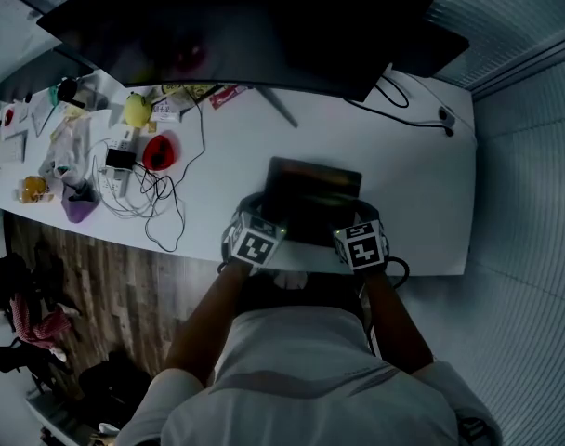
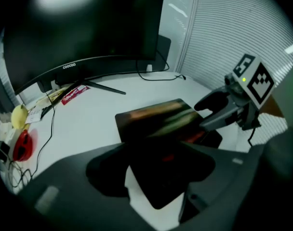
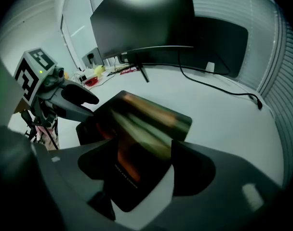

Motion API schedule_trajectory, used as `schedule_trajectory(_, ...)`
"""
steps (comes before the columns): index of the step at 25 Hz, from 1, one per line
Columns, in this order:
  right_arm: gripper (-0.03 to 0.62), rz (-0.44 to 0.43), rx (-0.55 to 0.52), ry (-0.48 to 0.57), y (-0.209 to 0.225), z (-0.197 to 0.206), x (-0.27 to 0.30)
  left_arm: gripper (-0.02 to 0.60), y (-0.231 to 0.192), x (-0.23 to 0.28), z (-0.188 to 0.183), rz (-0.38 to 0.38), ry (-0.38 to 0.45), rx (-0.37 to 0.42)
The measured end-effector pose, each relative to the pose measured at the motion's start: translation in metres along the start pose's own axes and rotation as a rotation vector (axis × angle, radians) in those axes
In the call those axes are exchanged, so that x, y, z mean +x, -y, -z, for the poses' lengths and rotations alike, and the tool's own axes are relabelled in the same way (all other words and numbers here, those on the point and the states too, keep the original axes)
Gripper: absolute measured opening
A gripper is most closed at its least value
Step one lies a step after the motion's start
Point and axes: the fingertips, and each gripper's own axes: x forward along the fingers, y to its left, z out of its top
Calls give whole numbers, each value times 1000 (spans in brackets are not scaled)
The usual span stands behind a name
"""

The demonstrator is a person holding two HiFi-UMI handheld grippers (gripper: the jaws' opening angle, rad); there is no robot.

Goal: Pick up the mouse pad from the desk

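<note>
Approach step: left gripper [image 2: 158, 177] and right gripper [image 3: 144, 177], jaws spread, poise over the mouse pad's [image 1: 315, 193] near corners; next, pinch its edge.

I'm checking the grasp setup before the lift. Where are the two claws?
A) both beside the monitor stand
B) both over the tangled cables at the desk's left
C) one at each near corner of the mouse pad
C: the left claw and right claw each stand open with a near corner of the mouse pad between the jaws.
</note>
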Motion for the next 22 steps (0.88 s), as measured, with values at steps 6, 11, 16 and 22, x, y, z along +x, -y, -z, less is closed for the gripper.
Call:
schedule_trajectory(6,347,65,-47,-67,2,7,15,330,-2,24,18,-2,-105,86)
schedule_trajectory(11,288,70,-73,-73,-6,5,17,319,-3,26,20,-16,-93,90)
schedule_trajectory(16,168,53,-66,-58,-18,6,20,290,2,27,20,-15,-121,97)
schedule_trajectory(22,126,42,-26,-47,-14,5,19,258,6,26,19,-22,-138,94)
